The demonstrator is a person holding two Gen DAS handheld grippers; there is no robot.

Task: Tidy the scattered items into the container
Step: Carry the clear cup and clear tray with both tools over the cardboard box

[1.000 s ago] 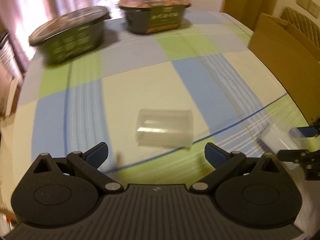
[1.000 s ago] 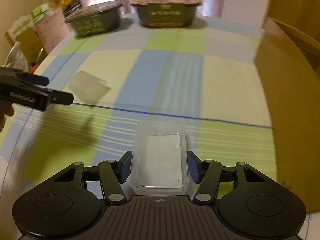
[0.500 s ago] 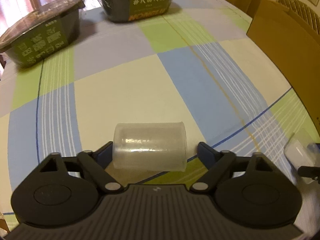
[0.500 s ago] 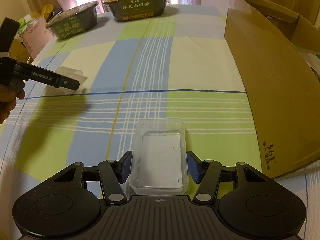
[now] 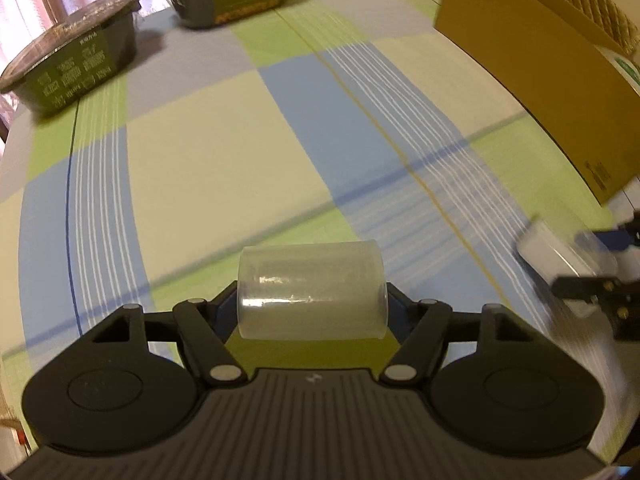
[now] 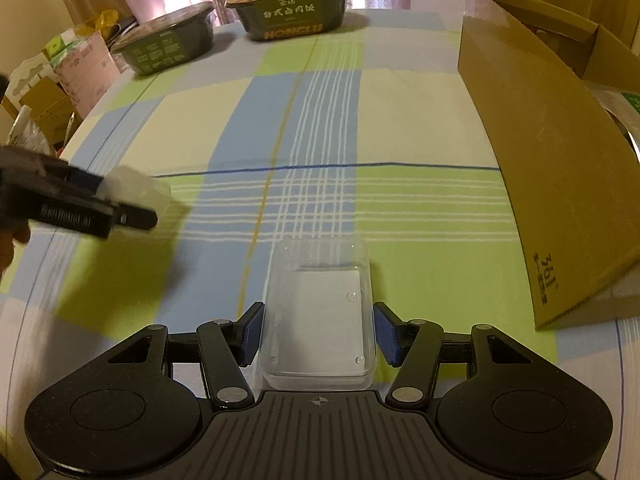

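Note:
A clear plastic cup (image 5: 312, 292) lies on its side between the fingers of my left gripper (image 5: 313, 308), which is shut on it above the checked tablecloth (image 5: 224, 152). The right wrist view shows that gripper (image 6: 96, 208) at the far left, with its shadow on the cloth below. A clear rectangular plastic box (image 6: 318, 304) sits between the blue pads (image 6: 251, 334) of my right gripper (image 6: 318, 336), which is shut on it. An open brown cardboard carton (image 6: 544, 152) stands on the right, also in the left wrist view (image 5: 536, 60).
Two dark sealed meal bowls stand at the far end of the table, one on the left (image 6: 168, 46) and one in the middle (image 6: 292, 10). Bags and small boxes (image 6: 60, 76) are piled beyond the table's left edge. A hand (image 6: 8, 248) holds the left gripper.
My left gripper went from open before the cup to shut on it, and rose off the cloth. My right gripper kept the clear box and swung towards the carton.

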